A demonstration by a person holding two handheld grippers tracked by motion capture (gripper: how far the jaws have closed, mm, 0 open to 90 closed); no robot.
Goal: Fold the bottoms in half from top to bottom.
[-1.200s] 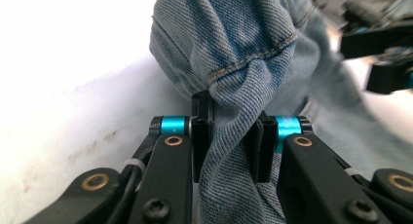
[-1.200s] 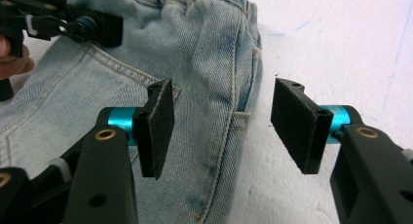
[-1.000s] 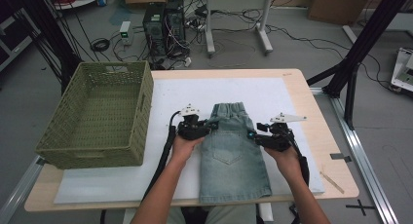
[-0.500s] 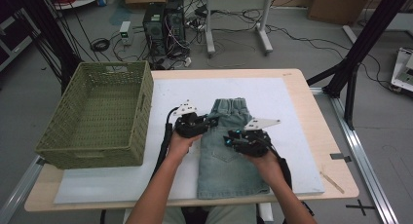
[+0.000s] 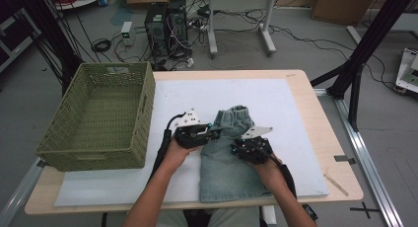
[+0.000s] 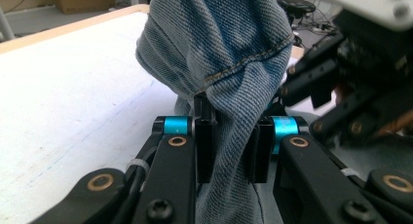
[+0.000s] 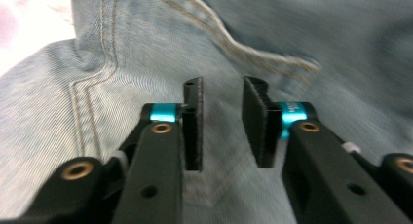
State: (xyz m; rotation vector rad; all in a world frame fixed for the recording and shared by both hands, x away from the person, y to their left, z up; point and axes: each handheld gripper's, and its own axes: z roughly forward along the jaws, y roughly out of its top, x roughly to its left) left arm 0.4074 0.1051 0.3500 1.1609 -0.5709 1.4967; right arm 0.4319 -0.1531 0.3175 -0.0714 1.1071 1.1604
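- High view: denim shorts (image 5: 229, 163) lay on the white mat (image 5: 276, 103) covering the wooden surface (image 5: 323, 138), waistband away from the person, hem at the near edge
- Left gripper (image 5: 209, 133) sat at the shorts' left edge near the waistband; right gripper (image 5: 236, 149) rested over the middle of the garment, right of centre
- Green woven basket (image 5: 98, 116) stood on the left end of the surface, well apart from the shorts
- Left gripper view: fingers (image 6: 204, 136) pinched a gathered fold of denim, cloth bunched between them and rising above with a stitched seam across it; the high view hid this grip
- Right gripper view: right gripper (image 7: 221, 121) pointed at flat denim beside a pocket seam; fingers (image 7: 255, 121) had just been closing and stood narrowly apart, no cloth caught in the gap; whether their tips touched the fabric could not be told
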